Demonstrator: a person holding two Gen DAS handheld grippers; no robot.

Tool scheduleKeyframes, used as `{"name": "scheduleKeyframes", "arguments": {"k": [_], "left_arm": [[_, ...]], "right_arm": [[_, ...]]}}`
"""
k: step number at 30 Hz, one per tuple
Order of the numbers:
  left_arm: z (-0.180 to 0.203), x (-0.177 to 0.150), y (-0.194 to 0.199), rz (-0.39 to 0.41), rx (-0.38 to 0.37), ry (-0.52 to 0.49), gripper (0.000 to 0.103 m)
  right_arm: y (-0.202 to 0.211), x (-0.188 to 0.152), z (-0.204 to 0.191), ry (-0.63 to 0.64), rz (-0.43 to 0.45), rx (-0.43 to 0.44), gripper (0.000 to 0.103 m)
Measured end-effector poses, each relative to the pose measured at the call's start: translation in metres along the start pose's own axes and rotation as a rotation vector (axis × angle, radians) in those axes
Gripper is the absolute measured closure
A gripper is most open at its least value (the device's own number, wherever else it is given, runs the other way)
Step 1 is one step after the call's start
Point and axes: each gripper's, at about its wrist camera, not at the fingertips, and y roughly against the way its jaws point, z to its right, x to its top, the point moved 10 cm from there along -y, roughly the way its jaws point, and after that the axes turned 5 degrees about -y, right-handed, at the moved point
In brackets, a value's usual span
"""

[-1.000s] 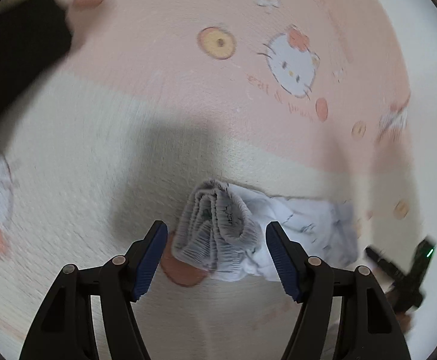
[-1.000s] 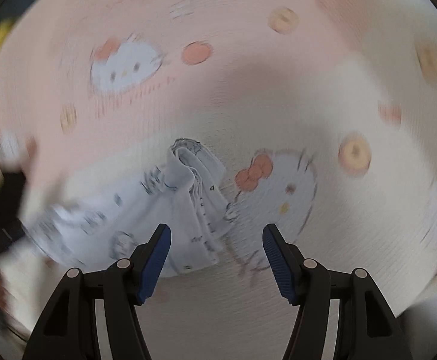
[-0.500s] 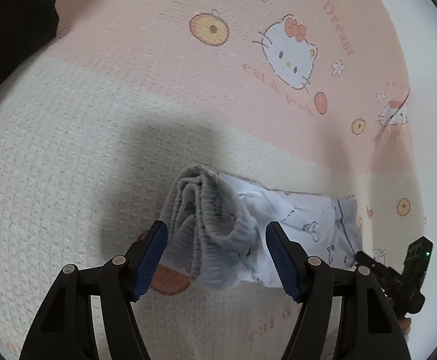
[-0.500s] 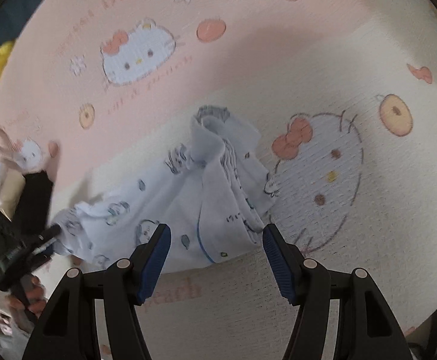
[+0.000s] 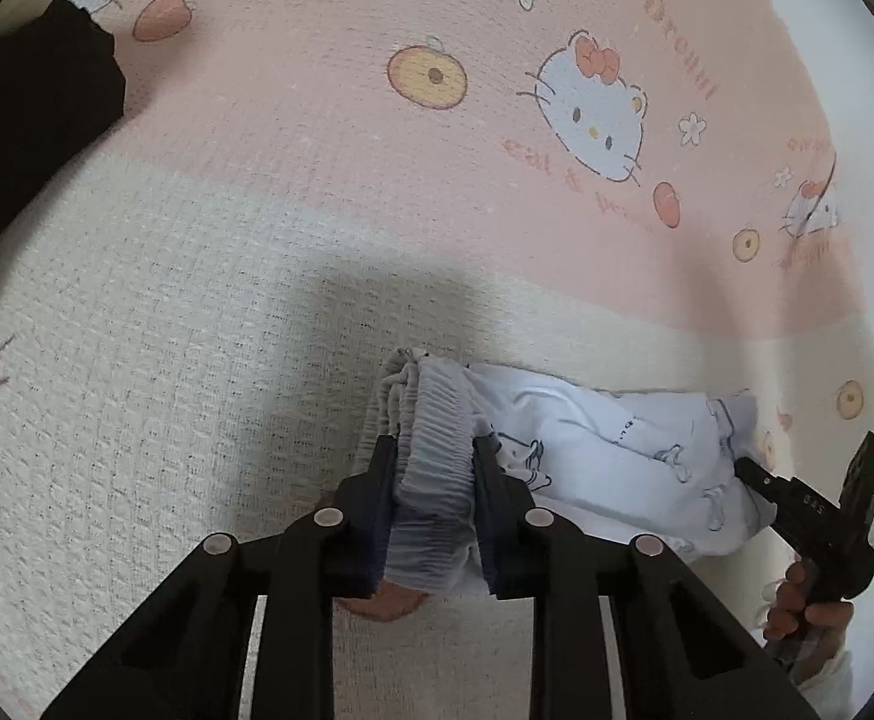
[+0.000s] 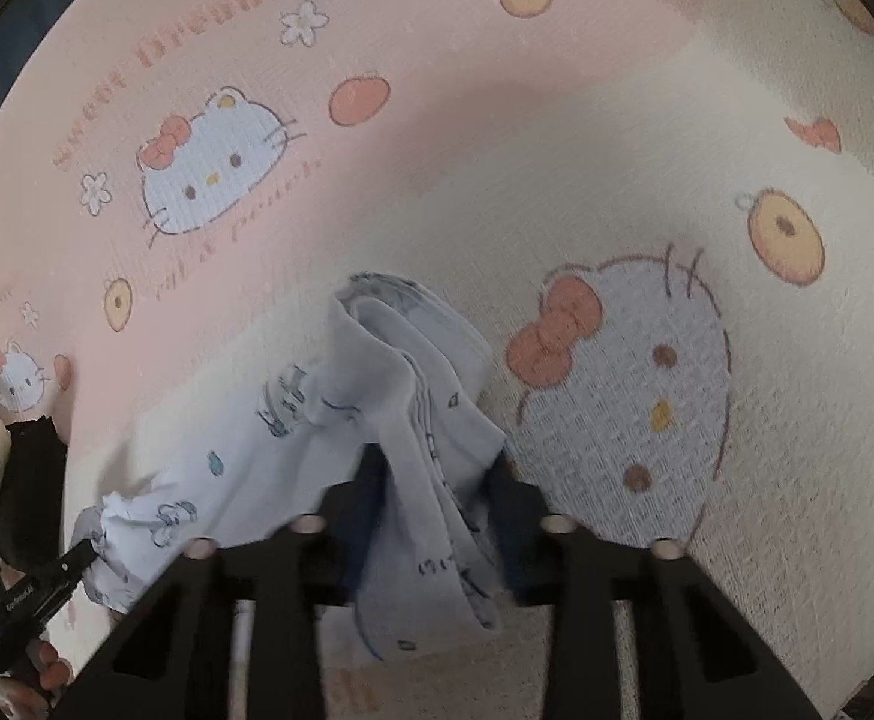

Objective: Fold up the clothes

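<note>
on the pink-and-cream cartoon-cat blanket (image 5: 209, 312) lies a small white printed garment (image 5: 604, 450), bunched lengthwise between the two tools. left hand-held gripper (image 5: 431, 468) is clamped on the ribbed elastic waistband end (image 5: 437, 450), fabric bulging up between its fingers. right hand-held gripper (image 6: 437, 474) is clamped on the opposite end, where folded layers of the cloth (image 6: 413, 396) rise in a ridge. a black garment (image 5: 23, 120) rests at the blanket's far left edge in the left wrist view.
</note>
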Motion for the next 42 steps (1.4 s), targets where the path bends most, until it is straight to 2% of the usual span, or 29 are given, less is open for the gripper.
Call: {"name": "scheduleKeyframes", "arguments": {"k": [5,9,11,13,14,15,17,18,20,24,28,32,36,39,42], "left_arm": [[-0.007,0.0,0.009,0.032,0.025,0.008,0.083],[-0.006,-0.001,0.001,0.033,0.059,-0.038,0.082],[-0.005,-0.001,-0.002,0.027,0.049,-0.029,0.082],[-0.009,-0.002,-0.002,0.01,0.004,0.045,0.078],[-0.012,-0.002,0.0,0.01,-0.033,0.098,0.067],[-0.015,-0.002,0.003,0.01,-0.069,0.15,0.05],[-0.021,-0.002,0.008,0.011,-0.141,0.255,0.034],[-0.025,-0.001,0.012,0.021,-0.162,0.292,0.034],[-0.031,0.001,0.018,0.031,-0.154,0.301,0.034],[-0.032,-0.003,0.02,-0.003,-0.12,0.234,0.034],[-0.025,-0.009,0.014,-0.033,-0.118,0.191,0.034],[-0.018,-0.012,0.007,-0.061,-0.14,0.178,0.034],[-0.012,-0.011,0.002,-0.078,-0.16,0.181,0.034],[-0.01,-0.006,0.0,-0.084,-0.169,0.19,0.034],[-0.013,-0.004,-0.002,-0.103,-0.185,0.201,0.034]], "right_arm": [[-0.002,0.008,-0.011,0.054,0.029,-0.046,0.081],[-0.007,0.004,-0.004,0.087,0.01,-0.09,0.081],[-0.005,0.002,-0.001,0.106,0.006,-0.093,0.078],[-0.004,0.001,0.002,0.084,-0.014,-0.072,0.071],[-0.003,-0.001,0.004,0.067,-0.028,-0.061,0.067],[-0.001,-0.002,0.007,0.038,-0.047,-0.046,0.065],[0.006,-0.007,0.012,0.0,-0.062,-0.012,0.061],[0.011,-0.008,0.014,-0.018,-0.062,0.004,0.06],[0.019,-0.009,0.019,-0.04,-0.058,0.004,0.057],[0.042,-0.014,0.026,-0.052,-0.012,-0.036,0.056],[0.064,-0.022,0.003,0.11,0.044,-0.076,0.044],[0.076,-0.031,-0.026,0.268,0.109,-0.12,0.04],[0.08,-0.044,-0.052,0.414,0.137,-0.179,0.039],[0.076,-0.057,-0.073,0.569,0.142,-0.23,0.039],[0.073,-0.073,-0.091,0.737,0.186,-0.298,0.039]]}}
